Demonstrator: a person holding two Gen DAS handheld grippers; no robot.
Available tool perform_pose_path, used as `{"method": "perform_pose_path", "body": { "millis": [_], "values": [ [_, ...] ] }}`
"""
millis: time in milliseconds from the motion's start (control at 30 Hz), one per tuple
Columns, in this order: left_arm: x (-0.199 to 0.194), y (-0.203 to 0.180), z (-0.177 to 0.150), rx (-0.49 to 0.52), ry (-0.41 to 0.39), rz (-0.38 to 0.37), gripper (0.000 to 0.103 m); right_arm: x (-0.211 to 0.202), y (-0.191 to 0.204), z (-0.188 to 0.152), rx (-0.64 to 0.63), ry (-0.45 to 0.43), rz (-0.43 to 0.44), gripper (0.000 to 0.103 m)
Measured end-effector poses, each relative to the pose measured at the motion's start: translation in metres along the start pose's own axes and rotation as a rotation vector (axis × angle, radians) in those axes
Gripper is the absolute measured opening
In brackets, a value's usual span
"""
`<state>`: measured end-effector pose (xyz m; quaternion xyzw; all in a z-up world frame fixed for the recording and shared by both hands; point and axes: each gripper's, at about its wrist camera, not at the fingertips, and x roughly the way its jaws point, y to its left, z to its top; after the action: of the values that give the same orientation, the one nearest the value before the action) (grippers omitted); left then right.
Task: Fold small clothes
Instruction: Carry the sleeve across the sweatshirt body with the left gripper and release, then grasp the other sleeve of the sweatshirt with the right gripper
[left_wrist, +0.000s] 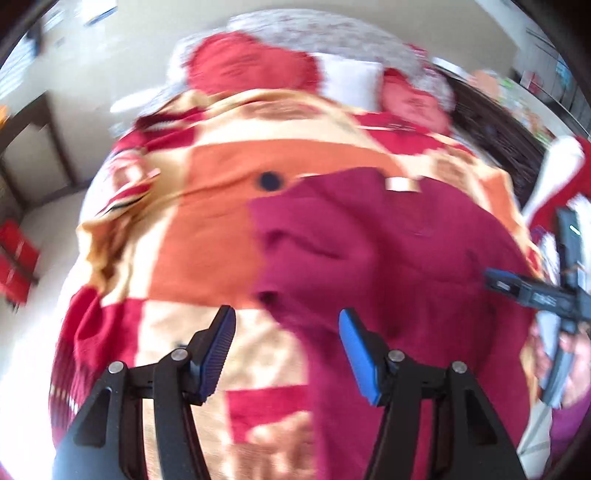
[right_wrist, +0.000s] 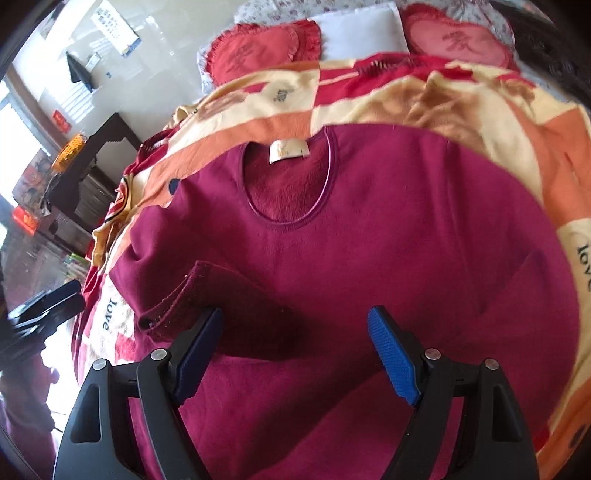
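Blanket (right_wrist: 424, 96): you have a patchwork of orange, cream and red squares spread over the bed, with "love" printed on some cream squares.
Heart cushions (right_wrist: 258, 51): you see two red ones at the far end of the bed, one left, one right.
White pillow (right_wrist: 360, 31): it lies between your two cushions.
Floral sheet (left_wrist: 314, 33): grey-patterned, it shows beyond the cushions.
Dark cabinet (right_wrist: 99, 155): it stands left of the bed against the wall.
Orange object (right_wrist: 70, 151): it rests on the cabinet's top; you cannot tell what it is.
Wall poster (right_wrist: 116, 27): it hangs far left, text unreadable.
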<state>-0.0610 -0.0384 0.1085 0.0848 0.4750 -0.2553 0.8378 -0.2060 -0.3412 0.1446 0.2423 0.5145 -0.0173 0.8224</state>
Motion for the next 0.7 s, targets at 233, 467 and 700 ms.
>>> {"method": "perform_pose_path", "body": {
  "millis": [233,467,700],
  "values": [
    [0.041,0.022,0.011,-0.045,0.024,0.022,0.062,-0.048,-0.019,0.015,0.084,-0.163,-0.022,0.064],
    [0.076,0.01,-0.008,-0.006,0.128,0.058,0.062,-0.018,0.01,0.03,-0.068,-0.04,-0.034,0.064],
    [0.078,0.021,-0.017,-0.079,0.142,0.007,0.062,0.063,0.078,0.032,-0.302,0.051,0.017,0.056]
  ]
}}
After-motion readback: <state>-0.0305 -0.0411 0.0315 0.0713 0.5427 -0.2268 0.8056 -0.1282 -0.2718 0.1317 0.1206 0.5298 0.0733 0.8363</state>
